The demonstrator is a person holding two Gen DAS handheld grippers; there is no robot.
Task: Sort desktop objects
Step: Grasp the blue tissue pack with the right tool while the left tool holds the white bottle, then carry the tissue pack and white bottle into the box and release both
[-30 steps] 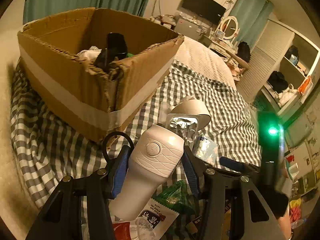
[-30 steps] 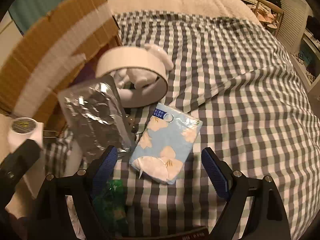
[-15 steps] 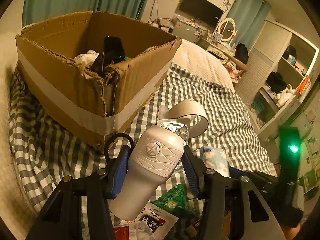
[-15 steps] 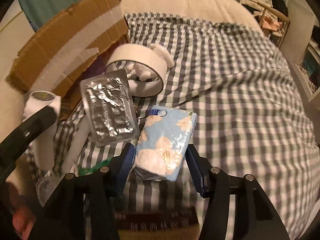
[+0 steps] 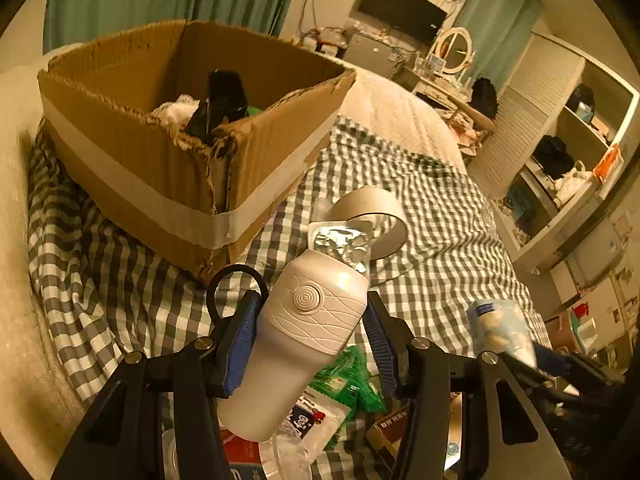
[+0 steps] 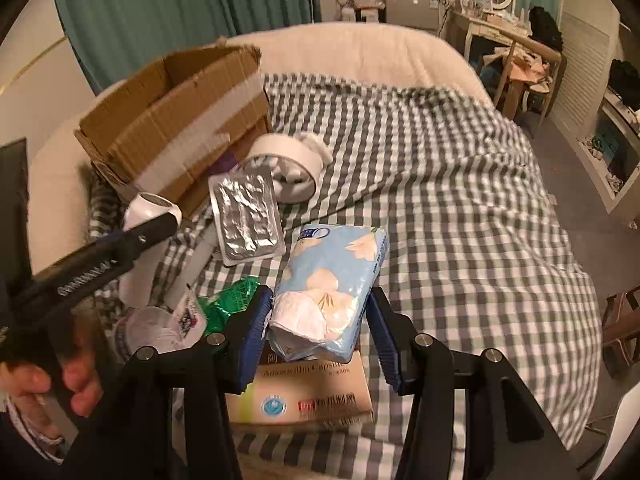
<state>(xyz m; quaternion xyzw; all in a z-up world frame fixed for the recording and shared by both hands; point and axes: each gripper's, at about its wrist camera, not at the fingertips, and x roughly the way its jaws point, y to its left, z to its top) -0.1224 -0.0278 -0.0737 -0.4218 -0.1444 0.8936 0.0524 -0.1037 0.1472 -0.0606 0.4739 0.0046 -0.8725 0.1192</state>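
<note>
My left gripper [image 5: 310, 326] is shut on a white ribbed bottle [image 5: 304, 332], held up off the checked bedspread in front of the cardboard box [image 5: 180, 160]. The box holds a black object [image 5: 222, 104] and white stuff. My right gripper [image 6: 318, 320] is shut on a light-blue tissue pack [image 6: 332, 280], lifted above the bed. In the left wrist view the tissue pack [image 5: 500, 328] shows at the right. In the right wrist view the bottle [image 6: 148, 212] and the left gripper's black arm appear at the left, near the box [image 6: 176, 128].
On the bedspread [image 6: 460, 200] lie a foil blister pack [image 6: 248, 216], a white tape roll [image 6: 288, 160], a green snack bag [image 6: 228, 304], a tan medicine carton [image 6: 304, 392] and a clear plastic cup [image 6: 148, 332]. A hand [image 6: 48, 384] grips the left tool. Shelves [image 5: 568, 140] stand right.
The right gripper closed on the tissue pack and raised it off the bed. The left gripper stays shut on the white bottle, which has risen a little toward the box.
</note>
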